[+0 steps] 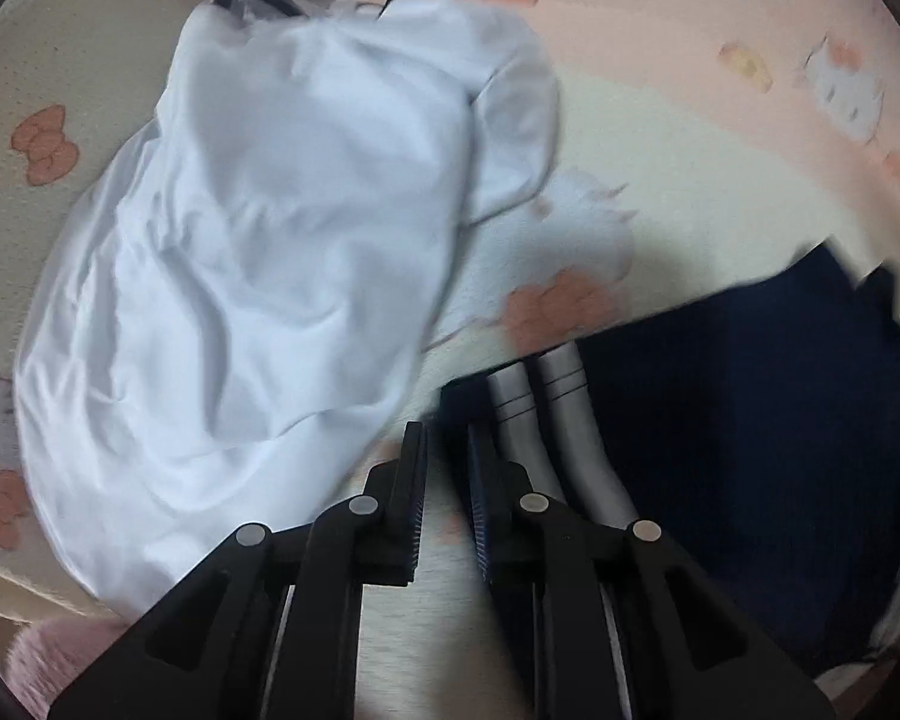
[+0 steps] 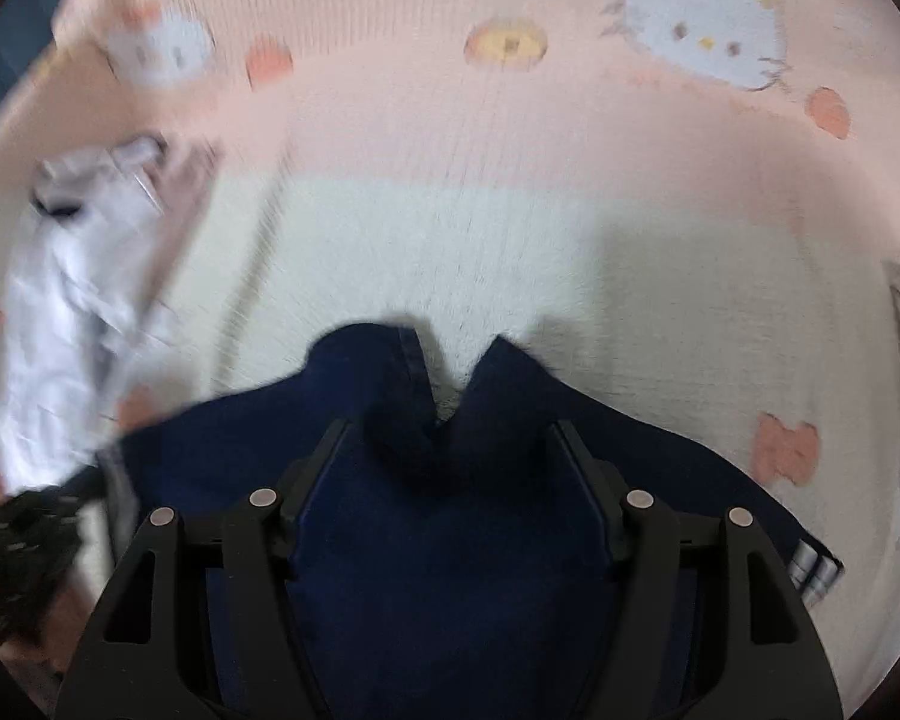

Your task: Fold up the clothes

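**Navy garment bunched in the right gripper**

Navy fabric [image 2: 450, 516] fills the right gripper [image 2: 450, 450], whose wide jaws seem to clamp it, though blur hides the contact. Left gripper [image 1: 447, 450] stands slightly parted and empty beside 2 grey stripes [image 1: 534, 396]. Next likely step: spreading the navy piece flat. White garment [image 1: 258, 228] lies crumpled left; bedsheet [image 2: 510, 240] ahead lies bare.
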Demonstrator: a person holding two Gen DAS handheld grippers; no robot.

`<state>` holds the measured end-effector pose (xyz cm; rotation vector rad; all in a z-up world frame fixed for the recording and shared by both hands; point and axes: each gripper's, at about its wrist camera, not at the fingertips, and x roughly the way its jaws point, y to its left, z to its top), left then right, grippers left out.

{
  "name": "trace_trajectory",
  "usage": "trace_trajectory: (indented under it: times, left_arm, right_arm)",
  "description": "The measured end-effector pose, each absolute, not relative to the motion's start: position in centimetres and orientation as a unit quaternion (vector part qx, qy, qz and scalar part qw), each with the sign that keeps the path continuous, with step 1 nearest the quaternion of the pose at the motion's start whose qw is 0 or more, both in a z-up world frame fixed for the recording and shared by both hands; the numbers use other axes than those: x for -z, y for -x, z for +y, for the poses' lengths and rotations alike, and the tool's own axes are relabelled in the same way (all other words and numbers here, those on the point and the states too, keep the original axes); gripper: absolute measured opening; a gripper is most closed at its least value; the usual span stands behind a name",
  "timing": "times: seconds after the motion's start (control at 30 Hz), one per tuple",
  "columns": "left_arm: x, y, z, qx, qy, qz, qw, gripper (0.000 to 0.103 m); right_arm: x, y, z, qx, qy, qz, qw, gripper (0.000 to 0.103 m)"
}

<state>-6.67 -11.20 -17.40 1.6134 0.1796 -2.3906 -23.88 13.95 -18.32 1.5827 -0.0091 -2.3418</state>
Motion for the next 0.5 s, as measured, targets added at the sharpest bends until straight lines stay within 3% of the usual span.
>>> trace_trajectory:
  times: [0.27,0.5]
  left_arm:
    - [16.1,9.0,-0.4,0.844,-0.530,0.012,-0.079,0.017]
    - [17.4,14.5,8.1,0.826,-0.522,0.039,-0.207,0.017]
  right_arm:
    - [19.0,19.2,23.0,0.822,-0.566,0.053,0.045,0.068]
    - [21.3,19.9,26.4,0.820,-0.570,-0.010,0.051,0.068]
